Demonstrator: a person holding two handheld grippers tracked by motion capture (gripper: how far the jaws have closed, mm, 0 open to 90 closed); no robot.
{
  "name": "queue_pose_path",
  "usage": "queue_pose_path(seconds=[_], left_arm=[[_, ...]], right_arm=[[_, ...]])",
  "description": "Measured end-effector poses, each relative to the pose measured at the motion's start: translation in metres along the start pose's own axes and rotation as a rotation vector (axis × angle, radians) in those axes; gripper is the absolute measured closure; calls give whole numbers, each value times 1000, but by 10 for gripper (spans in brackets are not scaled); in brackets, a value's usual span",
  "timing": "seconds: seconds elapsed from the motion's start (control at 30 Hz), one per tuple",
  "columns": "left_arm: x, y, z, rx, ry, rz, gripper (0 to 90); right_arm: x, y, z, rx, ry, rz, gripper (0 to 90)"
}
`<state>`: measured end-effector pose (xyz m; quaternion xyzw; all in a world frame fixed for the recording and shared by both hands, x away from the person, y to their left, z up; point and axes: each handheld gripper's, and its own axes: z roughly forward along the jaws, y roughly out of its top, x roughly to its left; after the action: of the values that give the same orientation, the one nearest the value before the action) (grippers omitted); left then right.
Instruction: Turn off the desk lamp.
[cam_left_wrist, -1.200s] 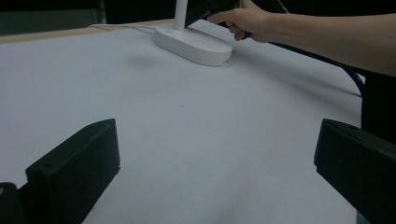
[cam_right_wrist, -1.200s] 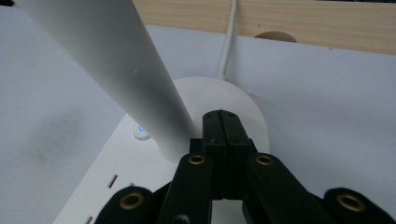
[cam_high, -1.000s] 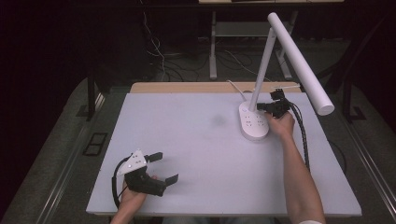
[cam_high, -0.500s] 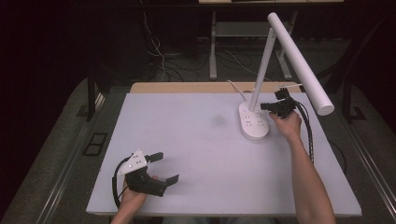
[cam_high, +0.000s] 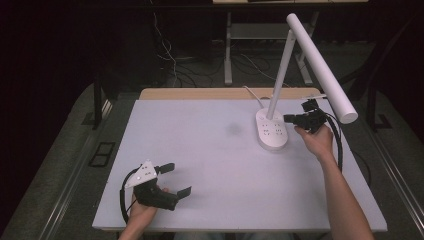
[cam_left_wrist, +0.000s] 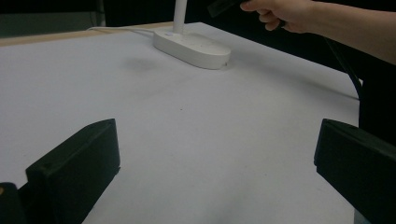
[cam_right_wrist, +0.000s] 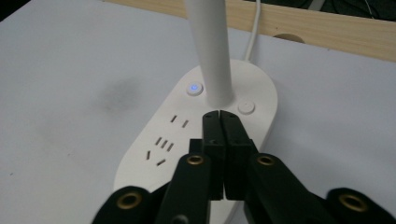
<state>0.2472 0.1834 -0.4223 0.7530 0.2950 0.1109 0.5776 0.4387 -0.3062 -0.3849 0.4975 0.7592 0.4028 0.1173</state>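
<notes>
— So where is the right gripper (cam_high: 292, 118) sitting?

— It is hovering over the white desk lamp (cam_high: 280, 87), at the near right edge of the lamp base (cam_high: 272, 131). In the right gripper view its jaws are pressing flat together with nothing between them, tips pointing at the foot of the lamp stem (cam_right_wrist: 210, 51), between a glowing blue button (cam_right_wrist: 194, 88) and a plain white button (cam_right_wrist: 246, 107).

— And the lamp itself?

— It is standing at the far right of the white table (cam_high: 210, 165), its base showing rows of socket slots (cam_right_wrist: 163, 140), its cord (cam_high: 252, 93) trailing off the far edge.

— The left gripper (cam_high: 176, 179)?

— It is resting at the near left of the table, well apart from the lamp, jaws spreading wide and gripping nothing.
</notes>
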Motion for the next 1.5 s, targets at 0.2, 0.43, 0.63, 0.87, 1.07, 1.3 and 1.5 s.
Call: queue_pose_path(seconds=[0.2,0.43,0.63,0.87,1.07,1.3,1.5], left_arm=[[-1,0,1,4,-2,3,0],[0,0,1,3,-1,0,0],[-1,0,1,1,0,-1,0],[-2,0,2,2,-3,3,0],[-2,0,2,6,-2,4,0],[-3,0,2,7,-3,10,0],[-3,0,2,7,-2,7,0]], right_arm=[[6,-7,-14,-12,15,9,761],[16,-17,-36,-59,49,30,489],[30,-28,-54,-81,74,14,168],[48,-44,-69,-90,136,-14,7],[61,-62,-78,-88,157,-27,7],[68,-81,-86,-93,192,-26,7],[72,-99,-87,-87,198,-29,7]])
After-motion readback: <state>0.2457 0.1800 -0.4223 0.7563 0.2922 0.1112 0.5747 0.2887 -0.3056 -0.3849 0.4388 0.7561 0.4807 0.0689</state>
